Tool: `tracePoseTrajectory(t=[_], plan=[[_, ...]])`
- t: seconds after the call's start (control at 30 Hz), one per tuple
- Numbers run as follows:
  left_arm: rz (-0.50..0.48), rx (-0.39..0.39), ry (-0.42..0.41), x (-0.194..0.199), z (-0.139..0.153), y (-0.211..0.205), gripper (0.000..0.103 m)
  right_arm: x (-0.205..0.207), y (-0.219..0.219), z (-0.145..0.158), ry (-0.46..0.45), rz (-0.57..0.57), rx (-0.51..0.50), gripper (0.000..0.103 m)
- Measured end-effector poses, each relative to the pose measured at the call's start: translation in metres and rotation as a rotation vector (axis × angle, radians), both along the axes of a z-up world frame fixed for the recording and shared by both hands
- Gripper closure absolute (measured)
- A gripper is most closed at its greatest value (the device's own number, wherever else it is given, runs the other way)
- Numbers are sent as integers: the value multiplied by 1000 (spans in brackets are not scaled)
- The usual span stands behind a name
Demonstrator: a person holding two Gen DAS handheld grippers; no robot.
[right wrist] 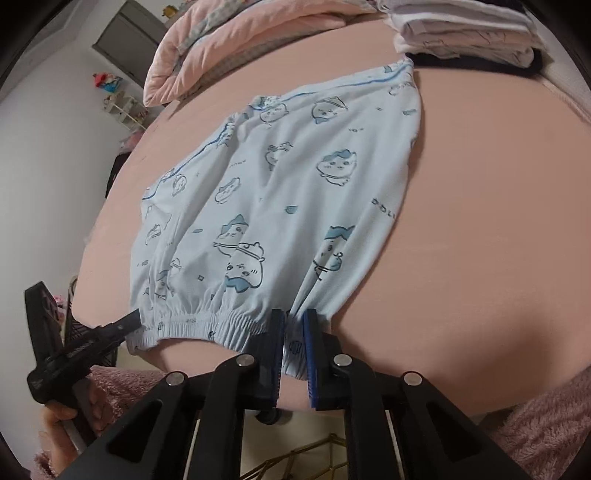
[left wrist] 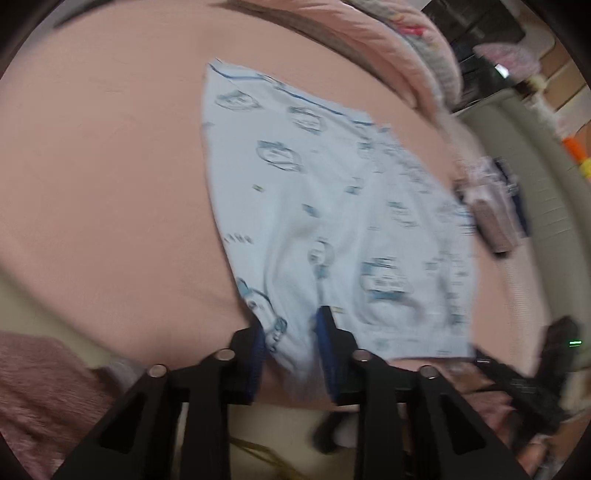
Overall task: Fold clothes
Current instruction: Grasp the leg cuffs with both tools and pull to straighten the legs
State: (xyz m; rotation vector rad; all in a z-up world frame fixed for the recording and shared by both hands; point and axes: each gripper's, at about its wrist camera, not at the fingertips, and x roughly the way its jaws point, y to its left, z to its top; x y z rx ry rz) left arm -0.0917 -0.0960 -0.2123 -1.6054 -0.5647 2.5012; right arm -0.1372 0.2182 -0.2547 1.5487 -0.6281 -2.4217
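Right gripper: at 6 o'clock in its own view, closed on the gathered elastic waistband of the shorts, cloth bunched between the blue pads.
Left gripper: at 6 o'clock in the blurred left view, clamped on the near edge of the same shorts; from the right view it shows at 8 o'clock, its tip on the other end of the waistband.
Shorts: pale blue with cartoon animal prints and a dark blue trim line, spread flat on the pink sheet, legs reaching toward 12 o'clock (waistband nearest both cameras).
Quilt: pink, rumpled, at 11 o'clock beyond the shorts.
Folded pile: white and dark clothes stacked at 1 o'clock, just past the far hem.
Fleece sleeve: pink and fuzzy, at 5 o'clock.
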Motion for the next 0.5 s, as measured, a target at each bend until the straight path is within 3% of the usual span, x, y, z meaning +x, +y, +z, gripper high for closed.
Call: tracePoseTrajectory(t=[0.2,0.3,0.33,0.37,0.5], plan=[[-19,55,4,0,-1,-1,78,-4,17,-8,-65,-91,-89,93],[-28,83,6,0,-1,-2,78,-5,18,-13,-67,-87,-88,93],[-32,92,7,0,-1,-2,81,-4,15,-12,-59,-77,-68,93],[-34,98,8,0,-1,-3,94,-4,11,-9,-48,-64,-42,94],[-25,54,28,3,10,-10,99,2,-2,3,-7,-35,46,100]])
